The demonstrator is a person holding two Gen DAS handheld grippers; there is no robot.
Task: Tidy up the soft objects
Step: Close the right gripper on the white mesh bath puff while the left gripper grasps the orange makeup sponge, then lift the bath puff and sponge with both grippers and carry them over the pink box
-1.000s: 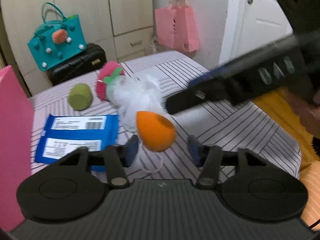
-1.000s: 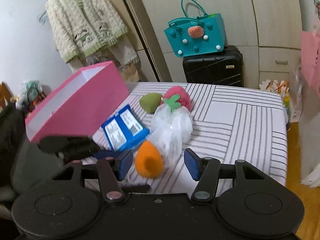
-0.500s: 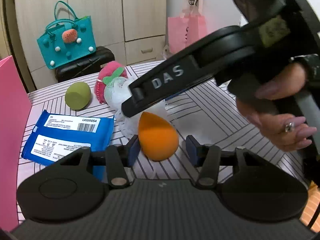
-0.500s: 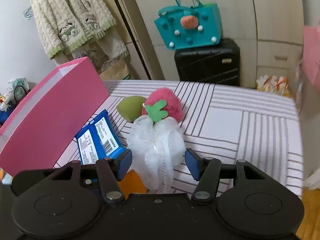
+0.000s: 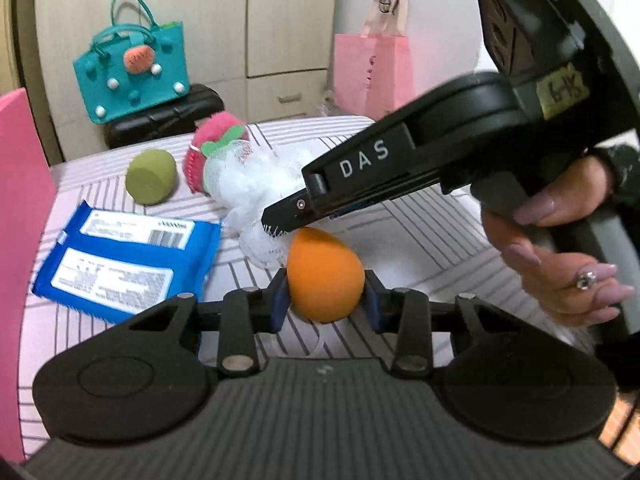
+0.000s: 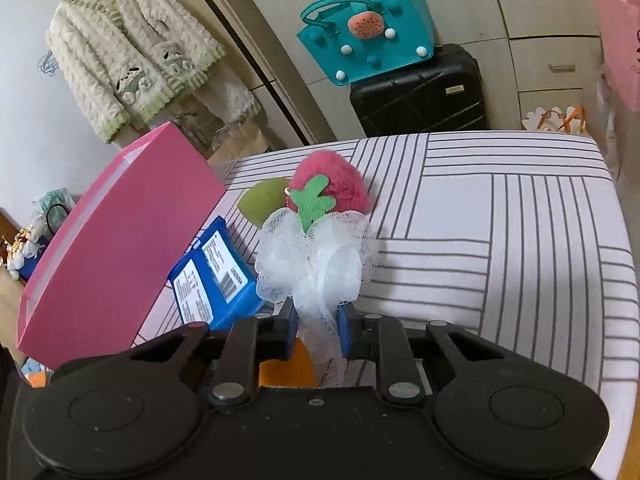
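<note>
My left gripper [image 5: 325, 300] has its blue pads against both sides of an orange teardrop sponge [image 5: 325, 276], and its jaws are closing on it. In the right wrist view my right gripper [image 6: 317, 330] pinches the lower tail of a white mesh bath puff [image 6: 316, 256], jaws closing. The left wrist view shows the right gripper [image 5: 288, 218] reaching in from the right, its tip in the white puff [image 5: 248, 184] just above the orange sponge. A pink strawberry puff [image 6: 332, 184] and a green sponge [image 6: 264, 200] lie behind the white puff.
Two blue wipe packs [image 5: 120, 264] lie left of the sponge, next to an open pink box [image 6: 120, 232] at the table's left side. The striped tablecloth [image 6: 500, 240] runs to the right edge. A person's hand [image 5: 552, 248] holds the right gripper. A teal bag on a black suitcase stands behind.
The right gripper came down and forward onto the white puff and closed on its tail. The left gripper's pads narrowed onto the orange sponge.
</note>
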